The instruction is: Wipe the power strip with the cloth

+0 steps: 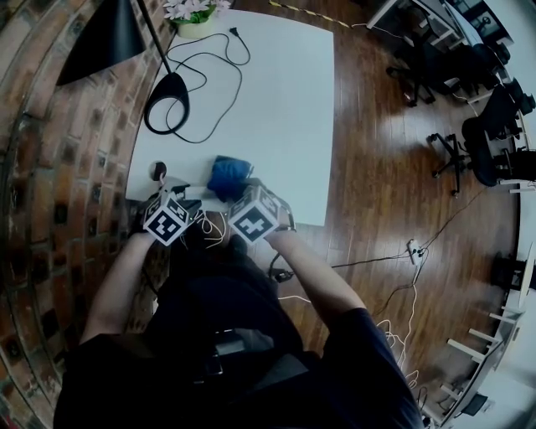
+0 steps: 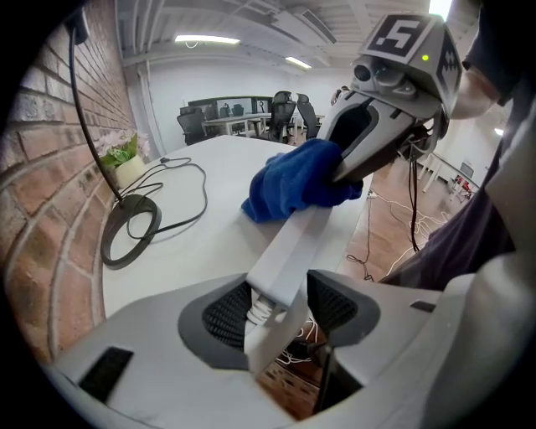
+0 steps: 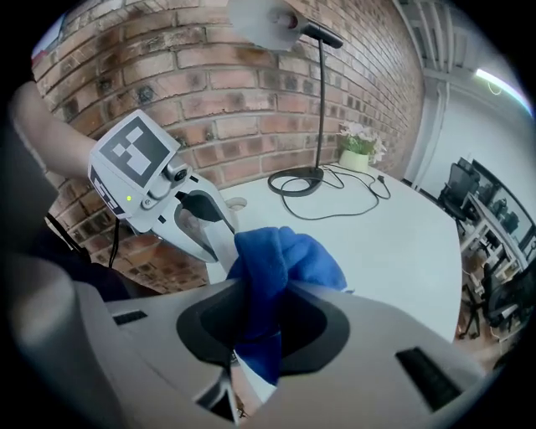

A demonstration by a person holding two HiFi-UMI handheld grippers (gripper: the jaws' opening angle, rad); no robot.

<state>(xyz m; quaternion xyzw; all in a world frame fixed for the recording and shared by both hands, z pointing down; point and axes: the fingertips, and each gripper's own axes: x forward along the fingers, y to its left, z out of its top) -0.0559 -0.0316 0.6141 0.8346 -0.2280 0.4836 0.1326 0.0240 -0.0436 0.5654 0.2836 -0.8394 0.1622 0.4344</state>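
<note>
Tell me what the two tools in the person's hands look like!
Both the left tool and the right tool are light grey plastic with dark grey pads inside. Each carries a white cube printed with black square markers, plus a small green light. The person wears a dark short-sleeved top.

White square bench (image 1: 276,100) stands on brown wood floor (image 1: 377,167), left edge along brick wall (image 1: 59,167). Black ring-shaped lamp base (image 1: 166,105) near wall side, thin stem rising from it. Black cable (image 1: 209,59) loops loosely from base across far half, plug (image 1: 234,33) lying free near far edge. Flower pot (image 1: 194,25) at far corner by wall. Small round white object (image 1: 157,170) near front left corner. Blue cloth (image 1: 228,178) bunched at front edge; contact with bench unclear. Right half bare.
</note>
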